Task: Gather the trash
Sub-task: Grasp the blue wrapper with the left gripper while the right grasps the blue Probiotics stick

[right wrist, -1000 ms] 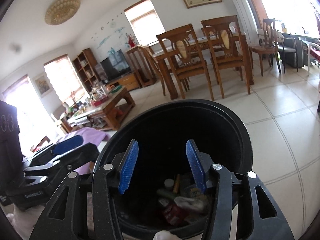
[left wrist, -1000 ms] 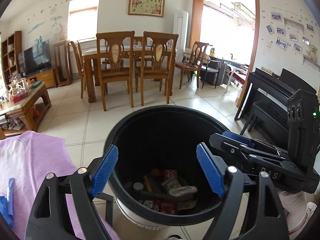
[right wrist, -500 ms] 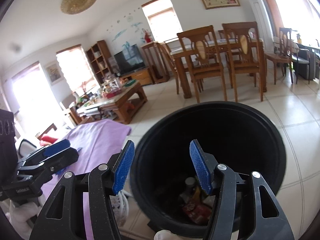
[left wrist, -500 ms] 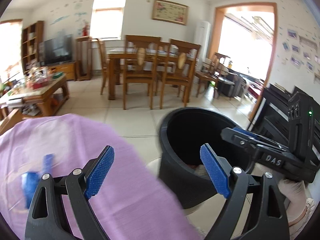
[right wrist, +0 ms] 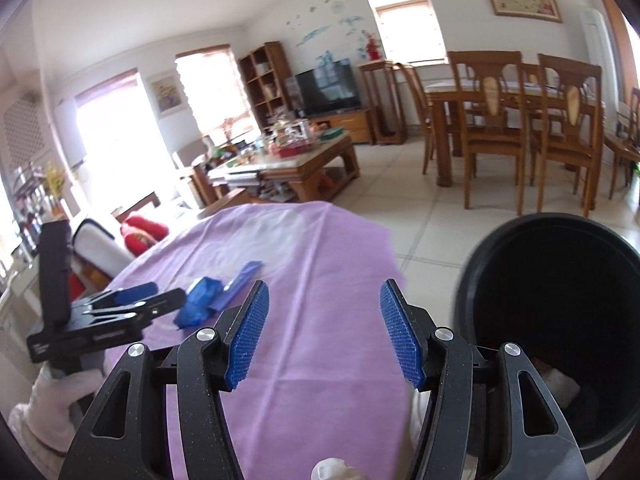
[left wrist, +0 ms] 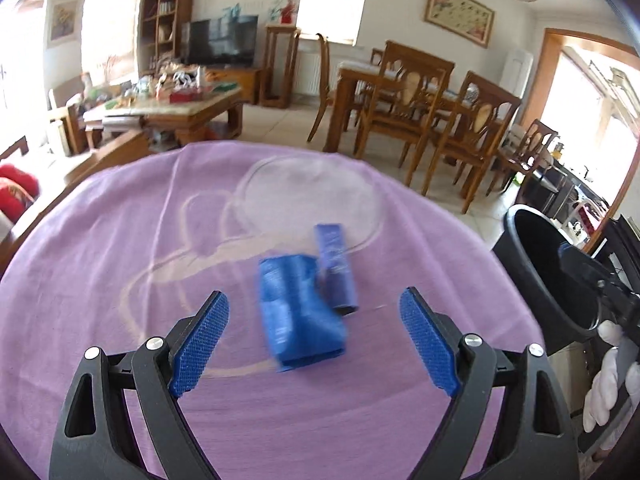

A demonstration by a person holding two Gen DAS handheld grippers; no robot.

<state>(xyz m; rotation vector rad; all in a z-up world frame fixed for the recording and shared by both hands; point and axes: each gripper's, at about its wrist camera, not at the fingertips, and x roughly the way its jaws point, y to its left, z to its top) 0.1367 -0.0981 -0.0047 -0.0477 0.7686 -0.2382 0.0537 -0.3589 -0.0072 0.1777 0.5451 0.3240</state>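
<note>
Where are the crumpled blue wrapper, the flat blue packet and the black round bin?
crumpled blue wrapper [left wrist: 298, 312], left wrist view, middle of its face
flat blue packet [left wrist: 335, 268], left wrist view, mid-length
black round bin [right wrist: 464, 300], right wrist view, left wall

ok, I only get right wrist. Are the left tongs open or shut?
Observer: Open wide. The left gripper holds nothing.
Operator: Lined up on what?
Observer: The crumpled blue wrapper. It lies on the purple cloth, roughly centred between the tongs.
Operator: And the long blue packet?
Observer: The long blue packet lies against the wrapper's right side, touching it, just beyond the tips.
</note>
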